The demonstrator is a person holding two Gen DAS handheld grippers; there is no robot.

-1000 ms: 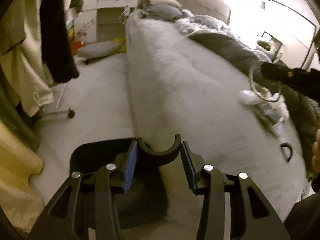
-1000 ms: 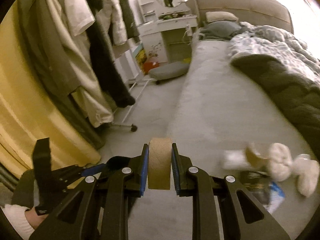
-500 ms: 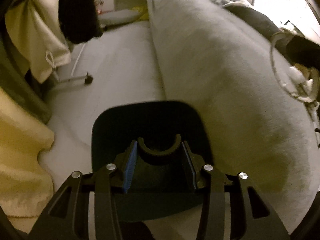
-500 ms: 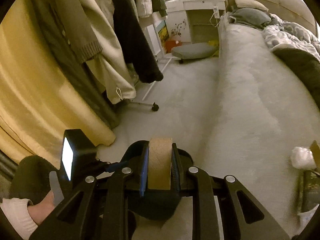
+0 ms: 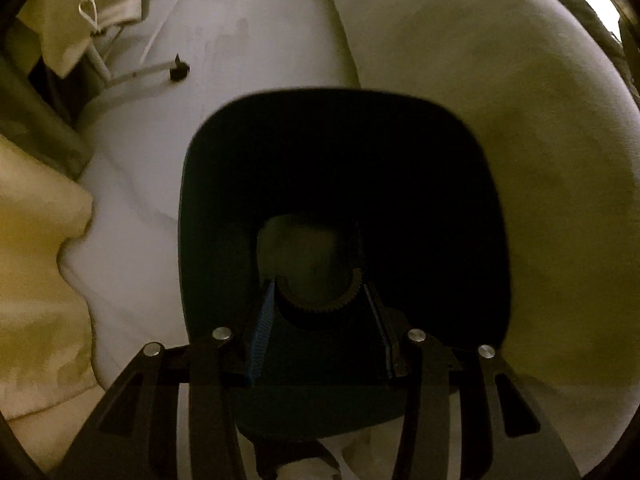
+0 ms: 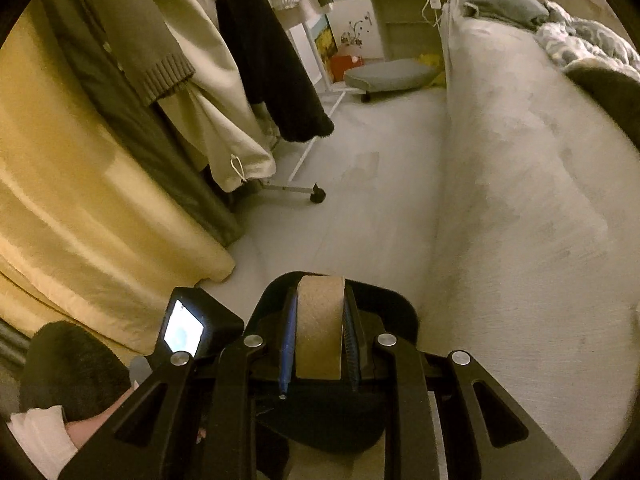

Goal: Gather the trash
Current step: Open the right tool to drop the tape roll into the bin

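My right gripper is shut on a brown cardboard tube, held upright over the dark trash bin below it. My left gripper is shut on the ribbed curved handle of the dark bin and looks straight down into its opening. A pale piece of trash lies at the bin's bottom. The left gripper's body with its lit screen shows at the lower left of the right wrist view.
The grey bed runs along the right. A clothes rack with hanging coats and a wheeled foot stands on the left, beside a yellow curtain. A grey cushion and white dresser are at the far end.
Both grippers have tilted downward and moved over the bin. The bin fills more of the left wrist view. The trash pile on the bed has left both views.
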